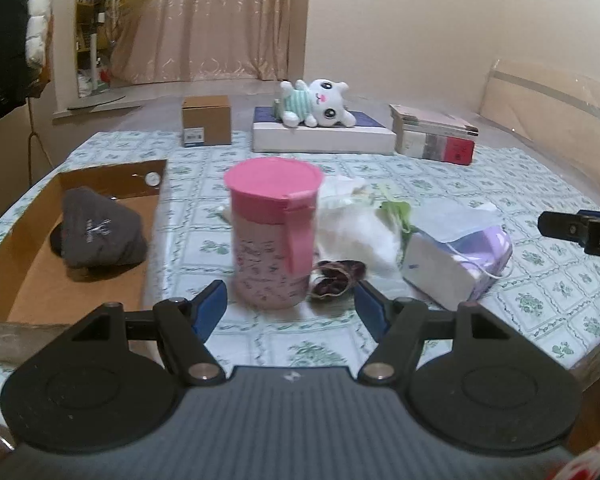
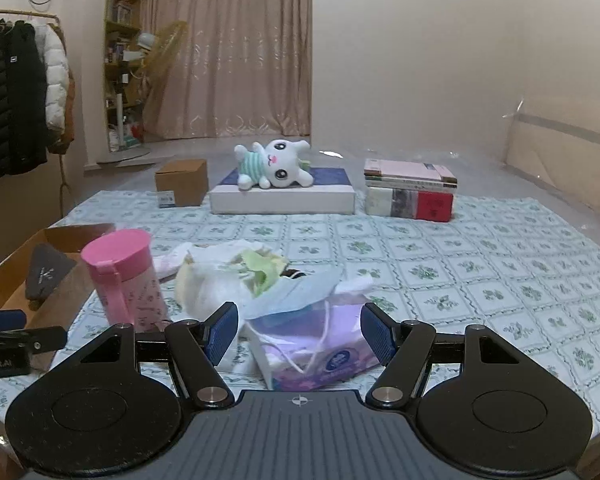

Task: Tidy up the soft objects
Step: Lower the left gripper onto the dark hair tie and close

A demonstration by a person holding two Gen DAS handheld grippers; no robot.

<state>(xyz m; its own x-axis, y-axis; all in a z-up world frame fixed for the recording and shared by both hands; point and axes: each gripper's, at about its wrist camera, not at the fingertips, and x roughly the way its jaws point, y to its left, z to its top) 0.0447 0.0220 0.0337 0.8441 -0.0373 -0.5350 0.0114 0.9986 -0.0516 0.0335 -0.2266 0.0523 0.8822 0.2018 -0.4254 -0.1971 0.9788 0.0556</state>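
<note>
Nearest the lens, left hand-held gripper released, blue pads spread wide, hovering low over the near edge of the surface. Just ahead between the pads, a pink lidded cup, upright, handle strap facing the camera. Right hand-held gripper likewise released, pads apart on either side of a tissue pack lying on the surface, not touching it as far as visible. Draped over the pack, a light blue face mask with its white ear loop trailing across the purple wrapper.

Behind pack and cup, a heap of white cloth with a pale green piece on top. Beside the cup's base, a small dark coil of twine. At the left edge of the surface, an open cardboard box holding a folded dark grey garment.

Along the far edge, a small closed carton, a flat white box carrying a white plush toy in a striped green top lying on its side, and a stack of books. Beyond, beige curtains, a shelf and hanging jackets.
</note>
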